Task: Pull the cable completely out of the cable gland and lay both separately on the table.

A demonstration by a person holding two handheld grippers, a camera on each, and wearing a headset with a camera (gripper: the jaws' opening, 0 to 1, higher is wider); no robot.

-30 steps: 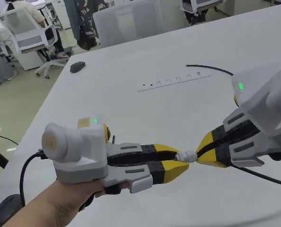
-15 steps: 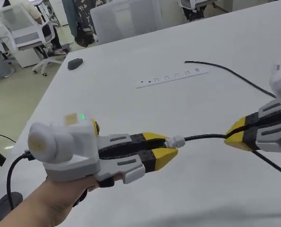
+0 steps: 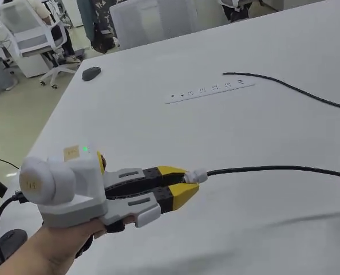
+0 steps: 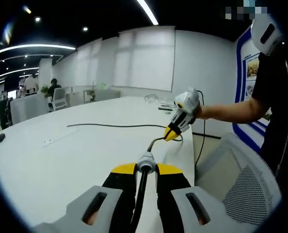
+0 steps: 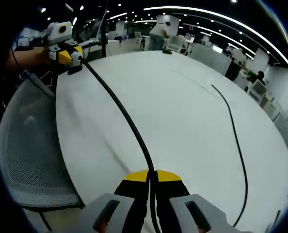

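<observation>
Protruding just past the yellow tips of the left gripper (image 3: 188,182), a white cable gland (image 3: 197,176) is held clenched between them, above the white table (image 3: 158,132). A black cable (image 3: 273,168) is threaded through the gland and strung forward from those tips to the right gripper (image 5: 151,175), by whose closed jaws it is pinched, well apart. Beyond the left tips, a power strip (image 3: 210,91), a second black cable (image 3: 296,90) and a mouse (image 3: 91,73) are laid on the table.
</observation>
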